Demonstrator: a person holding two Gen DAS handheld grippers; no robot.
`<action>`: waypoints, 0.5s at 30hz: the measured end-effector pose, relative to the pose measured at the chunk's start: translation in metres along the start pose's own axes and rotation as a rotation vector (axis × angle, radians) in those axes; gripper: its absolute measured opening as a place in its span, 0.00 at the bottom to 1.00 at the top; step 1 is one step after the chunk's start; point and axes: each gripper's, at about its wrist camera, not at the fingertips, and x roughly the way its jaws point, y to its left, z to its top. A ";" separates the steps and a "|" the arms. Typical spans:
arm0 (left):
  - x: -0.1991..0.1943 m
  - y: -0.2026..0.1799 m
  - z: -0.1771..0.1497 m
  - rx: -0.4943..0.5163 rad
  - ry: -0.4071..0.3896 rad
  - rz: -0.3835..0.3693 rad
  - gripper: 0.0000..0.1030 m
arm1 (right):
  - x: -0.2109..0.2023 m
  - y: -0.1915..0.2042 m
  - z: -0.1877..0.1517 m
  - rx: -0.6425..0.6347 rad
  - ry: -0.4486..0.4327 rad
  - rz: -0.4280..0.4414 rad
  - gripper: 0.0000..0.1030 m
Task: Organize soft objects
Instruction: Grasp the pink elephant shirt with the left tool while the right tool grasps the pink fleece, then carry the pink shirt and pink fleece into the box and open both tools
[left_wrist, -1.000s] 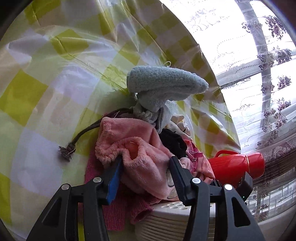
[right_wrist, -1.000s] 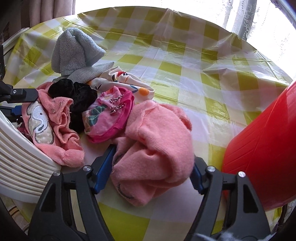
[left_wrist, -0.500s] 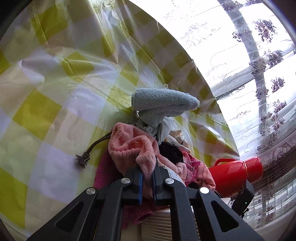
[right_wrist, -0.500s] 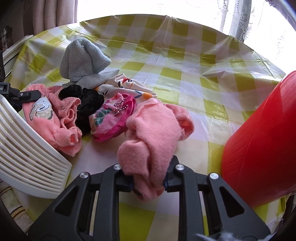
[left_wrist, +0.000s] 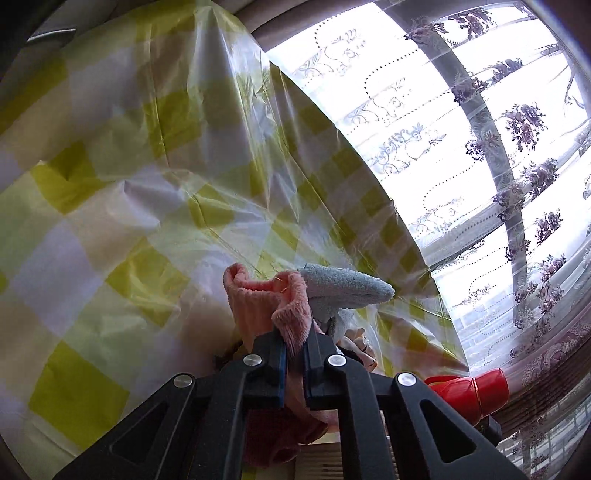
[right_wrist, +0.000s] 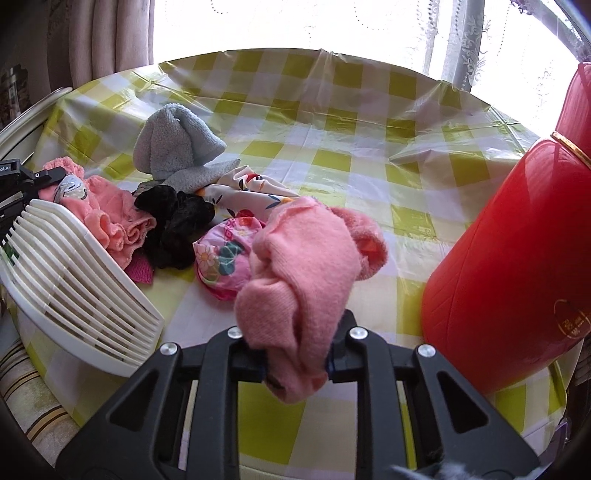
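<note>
The left gripper (left_wrist: 294, 350) has its jaws pinched nearly together on a fold of a fluffy pink towel (left_wrist: 266, 306), which rises in a loop above the fingertips and hangs below them. The same towel shows in the right wrist view, with a grey elephant patch on it, draped over the rim of a white slatted basket (right_wrist: 85, 291) at the left edge of the table (right_wrist: 332, 122).

The right gripper (right_wrist: 295, 363) has its jaws closed on a bunched pink knit garment (right_wrist: 306, 266); these jaws have just been closing, and the knit fills the gap between them. The bundle stands up from the jaws and one cuff flops to the right.

Just behind the left jaws lies a grey-blue terry cloth (left_wrist: 343, 288). Beyond the right jaws, on the yellow-and-white checked table cover, sit a pink floral pouch (right_wrist: 225, 258), a black fuzzy piece (right_wrist: 177, 225), a white printed cloth (right_wrist: 251, 188) and the grey terry cloth heaped at the back. A red thermos jug (right_wrist: 517, 266) stands to the right, close beside the held knit. Lace curtains (left_wrist: 480, 147) hang over the bright window behind the table.
</note>
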 end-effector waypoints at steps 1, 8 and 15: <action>-0.004 0.003 0.000 -0.005 -0.009 0.007 0.06 | -0.002 0.001 -0.001 0.000 -0.001 0.002 0.24; -0.035 0.025 -0.016 -0.046 -0.034 0.056 0.06 | -0.017 0.002 -0.014 0.020 0.014 0.020 0.24; -0.073 0.035 -0.037 -0.072 -0.054 0.059 0.06 | -0.036 0.004 -0.027 0.039 0.014 0.023 0.24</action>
